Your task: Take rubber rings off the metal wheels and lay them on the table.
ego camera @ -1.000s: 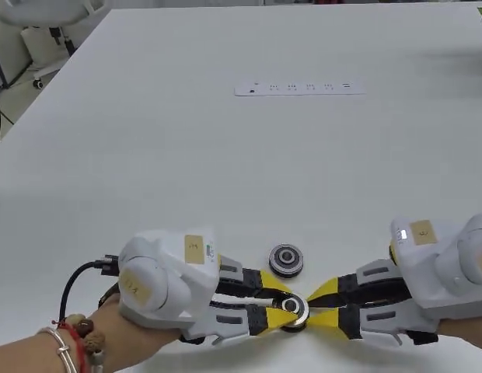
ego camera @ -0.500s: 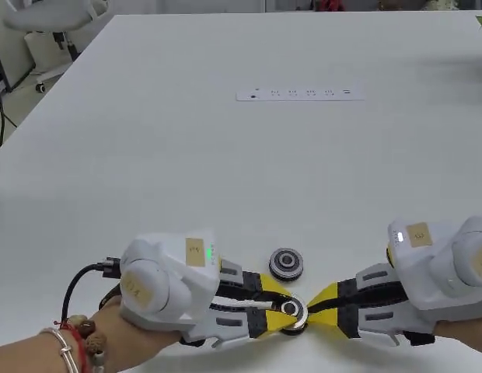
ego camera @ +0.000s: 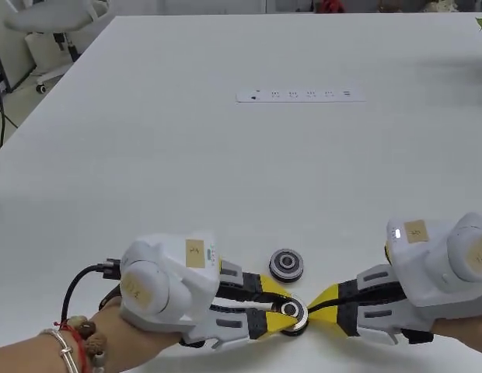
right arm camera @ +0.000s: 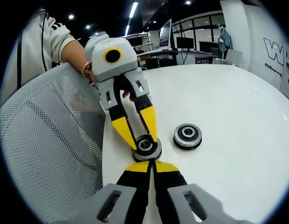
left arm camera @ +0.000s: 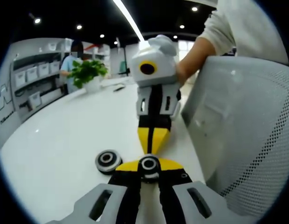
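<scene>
**Two tools meet on one wheel near the counter's front edge**

In the head view the left tool [ego camera: 280,309] and the right tool [ego camera: 311,312] point at each other across a metal wheel [ego camera: 291,311] on the white counter [ego camera: 225,171]. A second wheel [ego camera: 286,263] lies just beyond it, apart from both tools. A white power strip [ego camera: 300,95] lies well beyond, toward the far side.

The right gripper view makes the left tool's grip plain. Its yellow tips stand apart, one on each side of the wheel, clamped on it. The dark rubber ring [right arm camera: 156,153] sits on the wheel's rim. The right tool's own tips are pressed together, their point touching the wheel's near rim. Whether they nip the ring I cannot tell.

The left gripper view shows the right tool's narrowed yellow point meeting the wheel. It also shows a grey mesh chair back [left arm camera: 242,130] at the right and a potted plant [left arm camera: 86,72] far off on the counter. The head view adds bead bracelets [ego camera: 74,334] on the left wrist.
</scene>
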`<state>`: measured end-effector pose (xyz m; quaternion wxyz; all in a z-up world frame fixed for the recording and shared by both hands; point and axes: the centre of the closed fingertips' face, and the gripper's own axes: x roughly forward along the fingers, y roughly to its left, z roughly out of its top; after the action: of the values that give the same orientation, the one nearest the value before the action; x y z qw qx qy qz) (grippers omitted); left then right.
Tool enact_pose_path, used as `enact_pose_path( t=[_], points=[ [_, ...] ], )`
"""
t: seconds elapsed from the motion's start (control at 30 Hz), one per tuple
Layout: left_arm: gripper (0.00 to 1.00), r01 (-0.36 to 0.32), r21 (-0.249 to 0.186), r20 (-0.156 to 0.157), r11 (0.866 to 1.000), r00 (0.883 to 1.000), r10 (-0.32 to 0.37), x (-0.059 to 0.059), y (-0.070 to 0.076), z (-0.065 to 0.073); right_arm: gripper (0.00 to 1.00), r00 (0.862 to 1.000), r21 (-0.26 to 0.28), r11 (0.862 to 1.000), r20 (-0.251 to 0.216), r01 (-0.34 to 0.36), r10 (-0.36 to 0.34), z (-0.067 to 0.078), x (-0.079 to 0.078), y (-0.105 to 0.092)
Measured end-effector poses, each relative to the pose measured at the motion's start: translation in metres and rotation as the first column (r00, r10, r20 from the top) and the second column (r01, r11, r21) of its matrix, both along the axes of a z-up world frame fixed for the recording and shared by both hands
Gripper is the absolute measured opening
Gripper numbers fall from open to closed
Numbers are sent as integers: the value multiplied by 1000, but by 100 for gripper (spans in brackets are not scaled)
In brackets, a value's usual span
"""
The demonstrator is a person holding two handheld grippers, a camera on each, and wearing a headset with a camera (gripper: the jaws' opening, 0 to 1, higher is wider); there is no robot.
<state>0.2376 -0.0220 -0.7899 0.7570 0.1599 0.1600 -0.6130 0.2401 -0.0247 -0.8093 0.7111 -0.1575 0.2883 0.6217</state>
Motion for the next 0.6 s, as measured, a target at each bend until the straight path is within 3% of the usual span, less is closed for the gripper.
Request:
enact_pose_path(
  t=[0.2, 0.6],
  points=[
    [14, -1, 2, 4, 1000, 1000, 1, 0, 0, 0, 0, 1000, -9, 1000, 12, 8, -8, 0, 2, -1],
    [14, -12, 18, 16, 1000, 1000, 11, 7, 3, -1, 0, 996, -21, 999, 79, 34, -32, 5, 13, -1]
  ],
)
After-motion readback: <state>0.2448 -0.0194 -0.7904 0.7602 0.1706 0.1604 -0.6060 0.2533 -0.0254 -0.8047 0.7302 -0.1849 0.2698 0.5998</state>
